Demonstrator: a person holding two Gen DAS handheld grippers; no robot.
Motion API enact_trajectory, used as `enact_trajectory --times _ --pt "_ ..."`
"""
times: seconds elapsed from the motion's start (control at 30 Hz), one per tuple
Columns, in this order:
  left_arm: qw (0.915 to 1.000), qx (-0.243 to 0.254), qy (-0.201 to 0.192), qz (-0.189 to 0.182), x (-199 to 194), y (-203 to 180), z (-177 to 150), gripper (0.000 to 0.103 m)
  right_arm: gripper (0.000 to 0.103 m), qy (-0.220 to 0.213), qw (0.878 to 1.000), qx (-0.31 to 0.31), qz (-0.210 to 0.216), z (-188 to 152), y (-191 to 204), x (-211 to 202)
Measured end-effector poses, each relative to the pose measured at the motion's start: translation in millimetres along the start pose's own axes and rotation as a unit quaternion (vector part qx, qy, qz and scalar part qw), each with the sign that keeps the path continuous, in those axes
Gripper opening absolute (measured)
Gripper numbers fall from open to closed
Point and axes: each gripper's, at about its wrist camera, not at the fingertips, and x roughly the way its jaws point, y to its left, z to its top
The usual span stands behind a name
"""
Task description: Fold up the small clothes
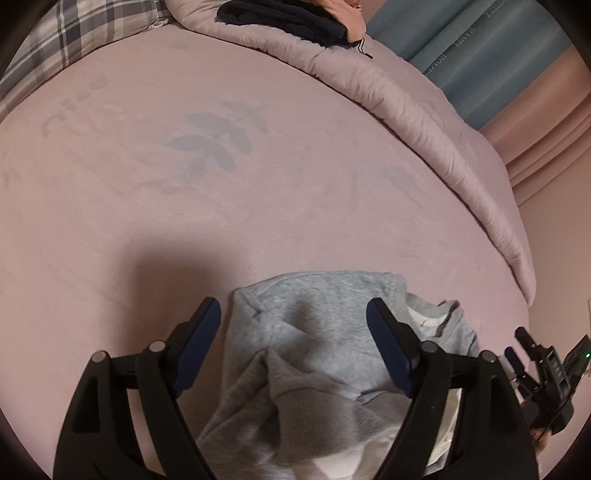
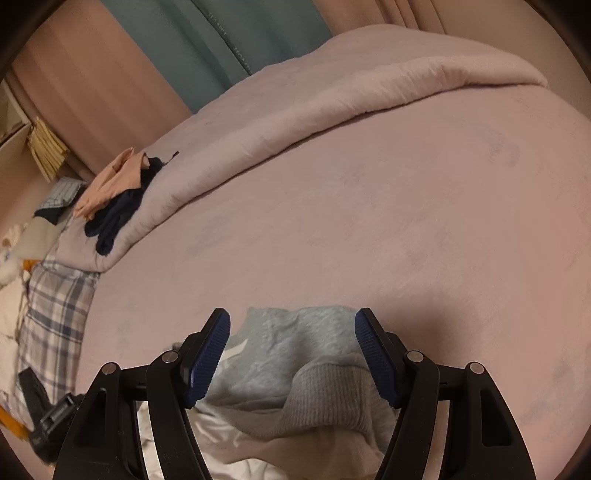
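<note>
- The left tool (image 1: 293, 321) and the right tool (image 2: 292, 332) both hang spread wide, grasping nothing, each just above the grey sweatshirt (image 1: 317, 332).
- The sweatshirt lies crumpled on the bed (image 1: 258, 206) with its white lining showing. It looks soft, light and floppy, so it will likely sag and bunch when lifted.
- The ribbed cuff (image 2: 325, 387) seems the thickest, firmest part, a fair place to pinch.
- Farther back, dark clothes (image 1: 288, 18) lie on the rolled quilt (image 1: 406, 103).

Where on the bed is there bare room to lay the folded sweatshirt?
Bare pink sheet lies between the grey sweatshirt and the rolled duvet, reaching left to the plaid pillow. Crowded: dark clothes on the duvet, and under both open grippers.
</note>
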Motion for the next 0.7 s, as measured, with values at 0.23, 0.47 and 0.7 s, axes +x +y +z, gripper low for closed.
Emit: enact_trajectory --times 0.23,0.47,0.7 --pt "0.9988 0.037 -0.012 0.029 -16.4 2.5 -11.5 0.083 0.070 -0.001 1.000 0.010 -0.002 -6.0 -10.7 -13.6" --pt "0.9989 0.041 0.008 0.022 -31.5 14.7 -41.6 0.085 0.070 -0.002 1.000 0.013 -0.021 -23.1 -25.4 -36.5" --pt "0.9987 0.036 0.029 0.019 -41.0 28.4 -73.0 0.085 0.070 0.022 0.999 0.032 -0.020 -51.4 -49.1 -53.2"
